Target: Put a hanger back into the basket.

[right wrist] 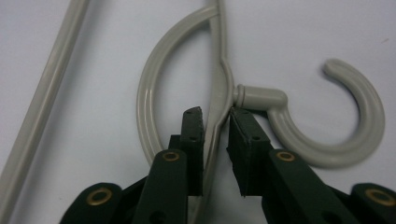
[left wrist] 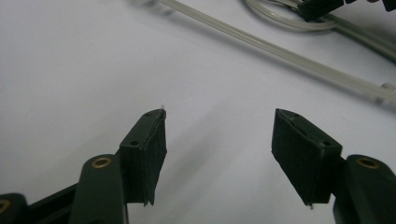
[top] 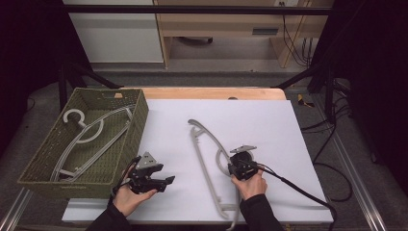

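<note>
A grey plastic hanger (top: 204, 161) lies flat on the white sheet (top: 255, 120), its hook pointing right. My right gripper (top: 235, 167) points down at the hanger's top. In the right gripper view the jaws (right wrist: 215, 126) are shut on the thin upper bar (right wrist: 215, 93) just below the hook's neck, and the hook (right wrist: 355, 140) curls away to the right. My left gripper (top: 168, 181) rests low over bare sheet to the left of the hanger. It is open with nothing between its fingertips (left wrist: 219, 140); the hanger's long bar (left wrist: 289, 56) lies beyond them.
A green woven basket (top: 72, 185) stands at the table's left with several grey hangers (top: 91, 134) inside. The wooden table edge (top: 211, 93) shows behind the sheet. Black frame rails and cables run along the right side (top: 332, 120).
</note>
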